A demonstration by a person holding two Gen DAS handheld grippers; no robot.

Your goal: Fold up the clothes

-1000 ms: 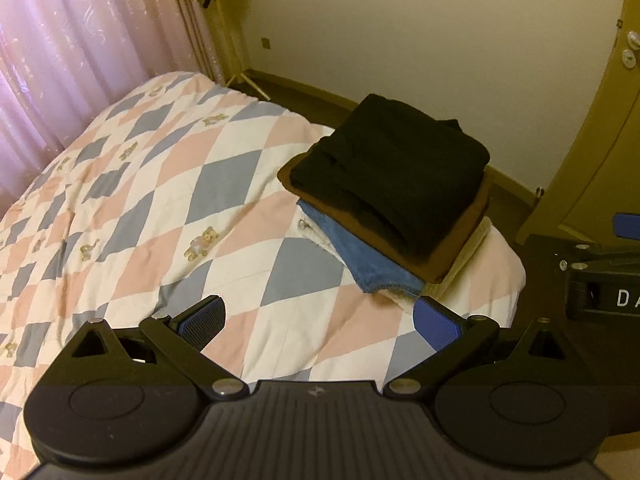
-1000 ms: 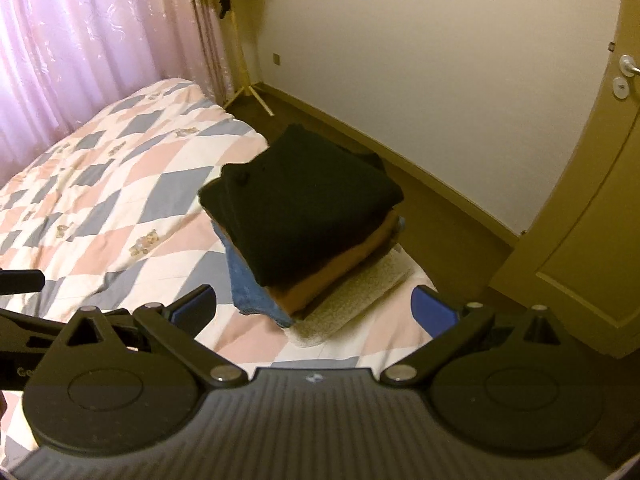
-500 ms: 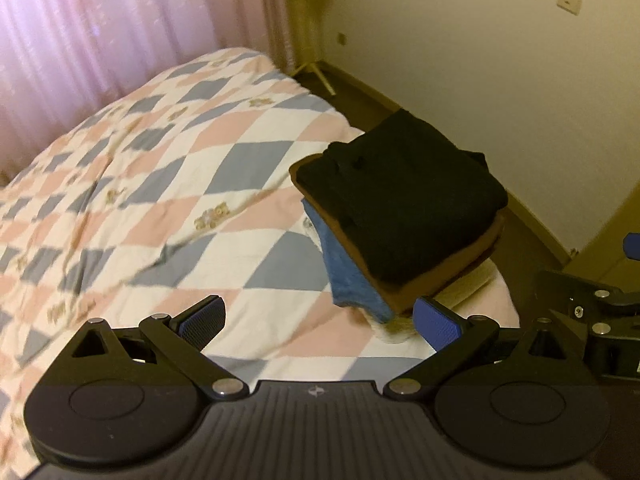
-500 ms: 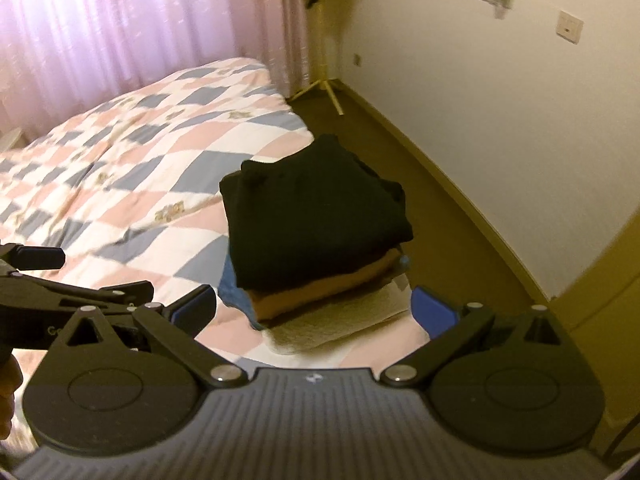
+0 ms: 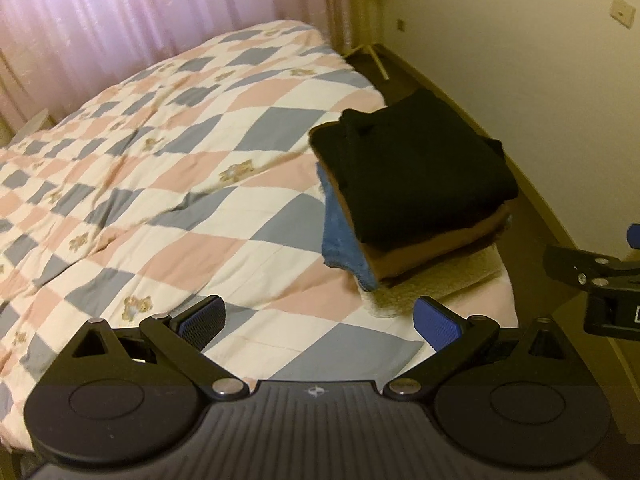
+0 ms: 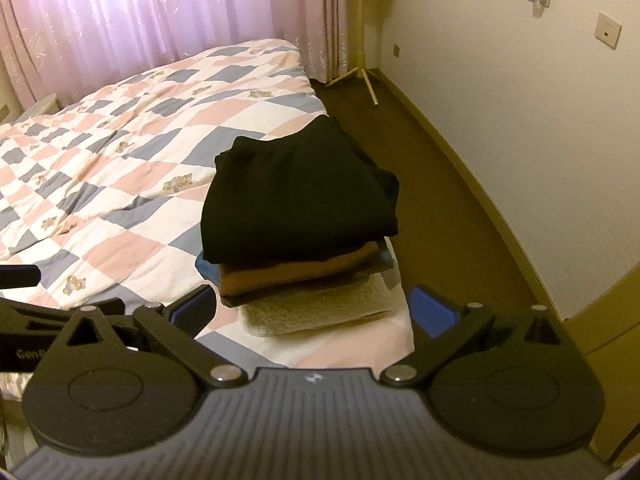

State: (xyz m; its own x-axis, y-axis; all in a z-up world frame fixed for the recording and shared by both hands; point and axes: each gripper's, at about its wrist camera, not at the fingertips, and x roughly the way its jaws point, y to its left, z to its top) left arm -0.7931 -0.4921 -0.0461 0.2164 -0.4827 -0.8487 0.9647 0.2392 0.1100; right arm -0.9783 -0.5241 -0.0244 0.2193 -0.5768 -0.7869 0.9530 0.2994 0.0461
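Note:
A stack of folded clothes [image 5: 416, 200] sits at the near right corner of the bed: a black garment [image 6: 296, 196] on top, then a brown one [image 6: 296, 274], a blue one [image 5: 340, 240] and a cream fleece one [image 6: 316, 312] at the bottom. My left gripper [image 5: 320, 320] is open and empty, above the quilt just in front of the stack. My right gripper [image 6: 316, 312] is open and empty, held in front of the stack's near edge. The right gripper also shows at the right edge of the left wrist view [image 5: 600, 280].
The bed has a pink, grey and white diamond quilt [image 5: 168, 184]. Pink curtains [image 6: 160, 12] hang behind it. A wooden stand [image 6: 362, 56] is in the corner. A brown floor strip [image 6: 448, 200] runs between bed and white wall [image 6: 520, 120].
Both grippers have swung left and pulled back from the stack, so more of the quilt and curtains shows. The stack has not moved. Both grippers stay open.

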